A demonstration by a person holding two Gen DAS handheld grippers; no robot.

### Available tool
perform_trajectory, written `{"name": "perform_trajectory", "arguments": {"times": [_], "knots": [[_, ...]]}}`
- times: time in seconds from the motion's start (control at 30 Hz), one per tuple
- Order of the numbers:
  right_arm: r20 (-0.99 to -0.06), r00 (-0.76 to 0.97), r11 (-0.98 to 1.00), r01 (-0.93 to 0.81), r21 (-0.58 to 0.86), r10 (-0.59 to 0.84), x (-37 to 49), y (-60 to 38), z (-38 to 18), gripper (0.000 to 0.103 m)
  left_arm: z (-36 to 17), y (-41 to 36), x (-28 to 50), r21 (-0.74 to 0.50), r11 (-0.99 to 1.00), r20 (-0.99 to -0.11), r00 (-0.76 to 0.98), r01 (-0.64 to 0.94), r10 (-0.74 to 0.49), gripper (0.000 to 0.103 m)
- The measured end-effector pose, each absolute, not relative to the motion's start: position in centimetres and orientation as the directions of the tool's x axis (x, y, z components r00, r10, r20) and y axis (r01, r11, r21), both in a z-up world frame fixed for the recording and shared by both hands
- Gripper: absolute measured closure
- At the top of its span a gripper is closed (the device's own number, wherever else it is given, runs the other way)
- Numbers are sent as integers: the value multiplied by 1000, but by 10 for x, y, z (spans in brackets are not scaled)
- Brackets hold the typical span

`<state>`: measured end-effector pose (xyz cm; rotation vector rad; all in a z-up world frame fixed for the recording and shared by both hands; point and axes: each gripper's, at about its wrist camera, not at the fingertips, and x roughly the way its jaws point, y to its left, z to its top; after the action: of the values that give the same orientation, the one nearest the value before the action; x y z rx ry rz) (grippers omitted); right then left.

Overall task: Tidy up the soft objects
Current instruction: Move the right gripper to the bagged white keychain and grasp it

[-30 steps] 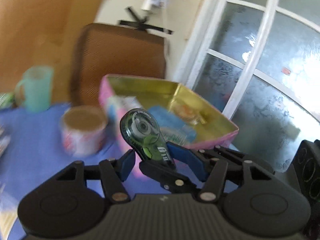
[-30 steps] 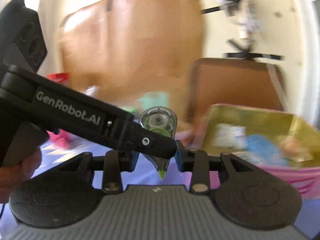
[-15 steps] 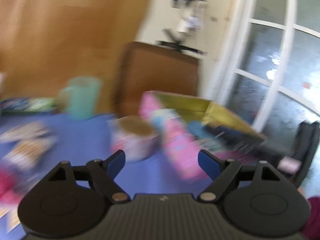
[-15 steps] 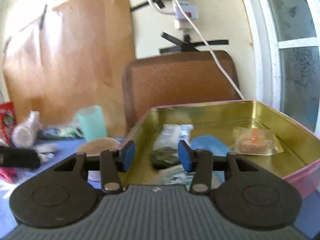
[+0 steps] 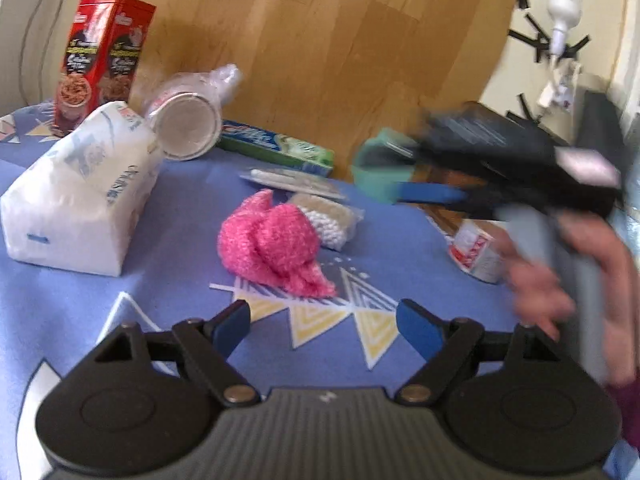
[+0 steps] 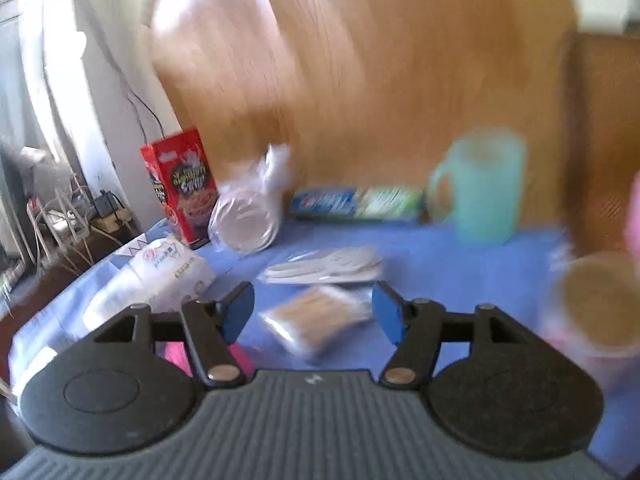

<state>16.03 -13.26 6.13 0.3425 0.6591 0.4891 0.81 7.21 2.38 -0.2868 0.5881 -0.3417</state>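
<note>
Left wrist view: left gripper (image 5: 323, 322) was spread wide with nothing between its jaws, hovering over the blue tablecloth (image 5: 180, 240). Pink fluffy cloth (image 5: 272, 250) lay just ahead, touching a cotton-swab packet (image 5: 330, 216). White soft pack (image 5: 76, 196) sat to the left.

Right wrist view: right gripper (image 6: 313, 311) was also released and empty. Swab packet (image 6: 316, 316) lay between its fingers' line of sight; teal mug (image 6: 480, 192) stood behind, blurred.

the right gripper (image 6: 313, 312) hangs agape over a blurred clear packet (image 6: 316, 316) on the blue tablecloth (image 6: 440, 256).

red cereal box (image 5: 102, 56), toothpaste box (image 5: 276, 148), teal mug (image 6: 480, 188) on blue tablecloth (image 5: 180, 248)
</note>
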Motion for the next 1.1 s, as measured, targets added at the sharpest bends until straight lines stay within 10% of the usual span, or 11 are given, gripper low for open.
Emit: {"name": "perform_trajectory", "arguments": {"times": [0.3, 0.53, 0.6, 0.7, 1.1], "knots": [[-493, 494, 512, 109, 852, 716, 223, -102, 18, 37, 25, 71, 1, -404, 858, -398, 783, 317, -477, 17], [-569, 545, 556, 210, 804, 616, 238, -88, 17, 47, 25, 75, -4, -424, 843, -361, 792, 331, -492, 17], [-612, 534, 605, 217, 766, 583, 242, -86, 16, 80, 25, 75, -5, -423, 844, -356, 795, 331, -491, 17], [-632, 551, 647, 204, 735, 544, 237, -94, 13, 96, 26, 76, -6, -420, 848, -350, 804, 325, -481, 17], [-598, 639, 798, -43, 601, 484, 185, -137, 61, 96, 25, 78, -3, -431, 846, -357, 801, 315, -480, 17]]}}
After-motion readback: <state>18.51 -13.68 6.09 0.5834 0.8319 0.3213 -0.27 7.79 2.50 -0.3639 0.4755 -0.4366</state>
